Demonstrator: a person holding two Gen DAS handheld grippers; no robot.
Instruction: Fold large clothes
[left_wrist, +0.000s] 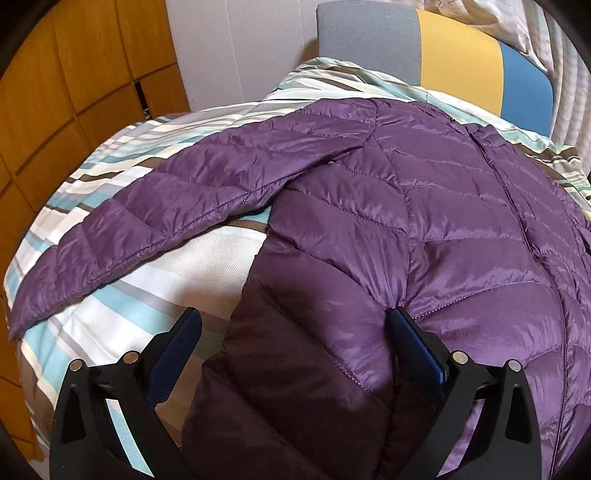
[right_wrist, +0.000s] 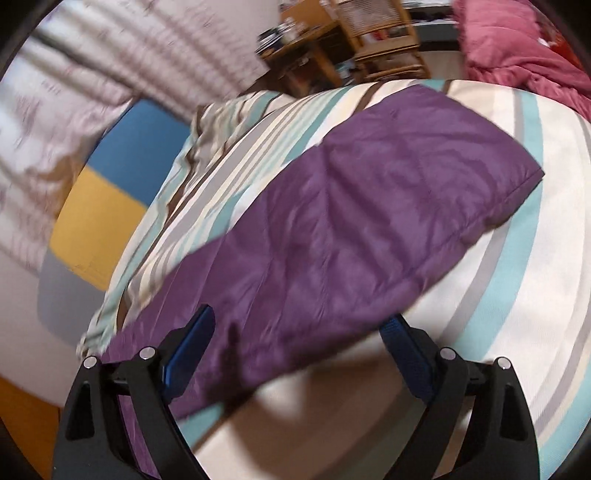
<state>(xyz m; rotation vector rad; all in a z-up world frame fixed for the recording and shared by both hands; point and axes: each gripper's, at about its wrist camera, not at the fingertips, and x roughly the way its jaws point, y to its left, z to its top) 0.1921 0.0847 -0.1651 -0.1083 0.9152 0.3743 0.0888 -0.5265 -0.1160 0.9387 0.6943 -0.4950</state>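
Note:
A purple quilted down jacket (left_wrist: 424, 206) lies spread on a striped bed cover (left_wrist: 110, 177), zipper up, one sleeve (left_wrist: 155, 206) stretched out to the left. My left gripper (left_wrist: 291, 317) is open, its fingers astride the jacket's lower left hem edge, just above it. In the right wrist view the other sleeve (right_wrist: 369, 206) lies stretched across the striped cover (right_wrist: 517, 295). My right gripper (right_wrist: 299, 321) is open over the sleeve's near end, fingers on either side of it. That view is motion-blurred.
A grey, yellow and blue headboard cushion (left_wrist: 443, 55) stands at the bed's far end, with a wooden wardrobe (left_wrist: 74, 74) to the left. A pink quilt (right_wrist: 517, 48) lies at the bed's far right, with wooden furniture (right_wrist: 351, 44) beyond.

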